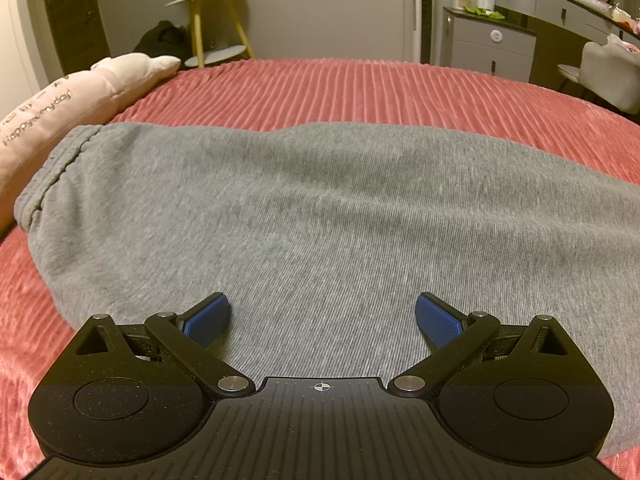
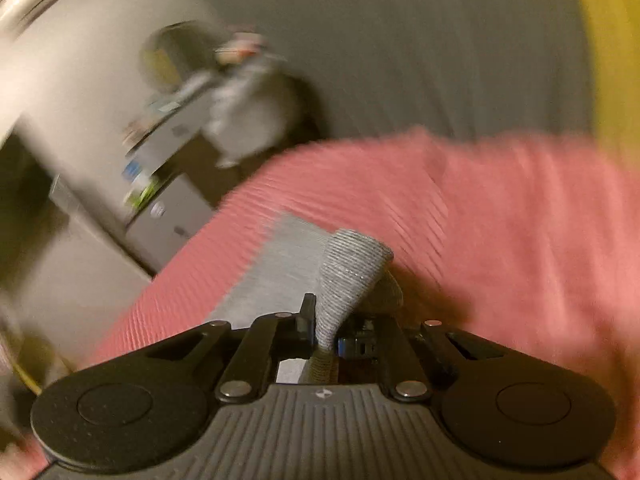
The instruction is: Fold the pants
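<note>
Pants (image 1: 320,208), grey knit, lay spread flat across the pink ribbed bedspread (image 1: 360,84), covering most of its near half. Elastic waistband (image 1: 52,168) sat at the pants' left end, bunched and just touching a pale pink cushion (image 1: 60,100) with dark lettering on it. Fabric looked mostly smooth, with a shallow rise along the pants' far edge.

Left gripper (image 1: 322,320) hung low over the pants' near edge, tilted downward, its jaws spread wide. Blue pads (image 1: 208,320) faced each other with bare grey cloth showing between them; neither pad pinched the fabric. Whether the fingertips rested on the cloth could not be judged.

Right gripper (image 2: 326,332) was clenched tight on a gathered piece of the pants (image 2: 348,272), apparently a hem or cuff end. The cloth fanned upward out of the jaws in a cone, with a line of light stitching across it. A flat strip of the same grey fabric trailed from there onto the bedspread (image 2: 500,220). This view was heavily blurred and rolled sideways.

Beyond the pants, past the bedspread's far edge: a small round table on yellow legs (image 1: 208,20) to the left, a grey drawer cabinet (image 1: 488,40) to the right.
</note>
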Motion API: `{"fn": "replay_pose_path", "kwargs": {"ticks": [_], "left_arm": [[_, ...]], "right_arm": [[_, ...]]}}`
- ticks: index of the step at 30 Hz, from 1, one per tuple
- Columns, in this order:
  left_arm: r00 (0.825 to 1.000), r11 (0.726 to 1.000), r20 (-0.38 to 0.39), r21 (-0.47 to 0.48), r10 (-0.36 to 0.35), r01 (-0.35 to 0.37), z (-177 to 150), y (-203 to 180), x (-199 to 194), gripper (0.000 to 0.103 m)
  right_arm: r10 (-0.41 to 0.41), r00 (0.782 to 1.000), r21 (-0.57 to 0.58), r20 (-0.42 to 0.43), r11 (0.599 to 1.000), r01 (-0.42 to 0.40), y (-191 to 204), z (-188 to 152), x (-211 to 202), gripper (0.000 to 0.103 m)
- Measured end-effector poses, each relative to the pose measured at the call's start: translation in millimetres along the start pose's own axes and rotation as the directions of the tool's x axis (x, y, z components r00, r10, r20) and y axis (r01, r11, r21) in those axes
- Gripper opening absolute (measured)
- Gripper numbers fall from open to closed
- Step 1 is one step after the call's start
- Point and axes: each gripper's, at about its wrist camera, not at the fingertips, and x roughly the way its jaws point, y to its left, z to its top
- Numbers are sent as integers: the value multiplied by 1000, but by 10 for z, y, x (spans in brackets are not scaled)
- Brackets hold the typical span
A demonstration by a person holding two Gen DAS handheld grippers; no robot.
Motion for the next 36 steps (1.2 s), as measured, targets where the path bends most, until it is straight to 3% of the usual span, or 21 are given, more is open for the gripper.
{"fn": "replay_pose_path", "kwargs": {"ticks": [2,5,8,10,12,14,15,17,18,19,21,23,24,25,26,28,30,31,32,34,36], "left_arm": [[1000,1000,0,1,1,-1,0,0,-1,102],[1000,1000,0,-4,0,0,0,5,-5,102],[1000,1000,-3,-11,-3,3,0,19,-15,102],[1000,1000,-5,-13,-7,7,0,27,-19,102],[1000,1000,-5,-12,-10,10,2,30,-20,102],[1000,1000,-3,-9,-21,21,1,26,-26,102],[1000,1000,-1,-7,-27,27,3,22,-26,102],[999,999,5,-3,-41,41,8,11,-27,102],[999,999,9,0,-51,51,9,3,-33,102],[998,998,13,5,-67,67,12,-4,-44,102],[989,990,32,9,-144,144,19,-11,-102,102],[970,971,36,13,-240,240,28,-35,-161,102],[956,956,34,9,-292,292,39,-56,-189,102],[938,939,28,2,-345,345,58,-85,-213,102],[922,922,17,-8,-387,387,83,-120,-226,102],[880,879,-3,-50,-475,474,145,-228,-240,102],[829,828,-42,-98,-557,551,217,-375,-201,102],[800,802,-78,-124,-595,584,257,-482,-152,101],[770,777,-115,-148,-628,612,285,-582,-94,99],[726,748,-181,-195,-664,635,339,-781,44,78],[716,748,-217,-222,-664,626,385,-938,159,76]], "right_arm": [[151,988,-222,20,964,-143,569,-34,-188,9],[330,941,-494,-78,807,-324,1335,-398,-361,9],[415,871,-597,-261,640,-484,1779,-964,-355,9],[393,824,-580,-409,585,-567,1933,-1388,-228,11],[318,791,-565,-523,565,-601,1982,-1744,-82,12],[312,806,-614,-503,527,-587,1956,-1859,-150,20],[320,795,-609,-515,517,-602,1951,-1804,-204,25],[407,738,-460,-538,592,-662,1802,-1540,-239,50],[455,717,-376,-528,632,-678,1704,-1435,-263,55],[498,708,-280,-501,680,-677,1571,-1310,-259,69],[548,725,-82,-418,772,-631,1219,-1144,-197,81],[480,792,109,-377,872,-477,855,-1084,-27,85],[423,818,149,-389,905,-397,735,-1094,22,83],[376,840,178,-391,926,-332,607,-1098,67,65],[353,854,202,-382,934,-296,512,-1094,59,46],[332,892,248,-306,933,-262,343,-1023,-47,46],[287,931,223,-225,945,-238,310,-989,-178,58],[248,949,202,-196,957,-208,296,-983,-225,74],[219,960,186,-177,965,-186,289,-993,-256,80],[239,949,182,-206,962,-203,259,-1030,-246,80],[255,938,210,-236,955,-207,271,-1065,-170,80]]}}
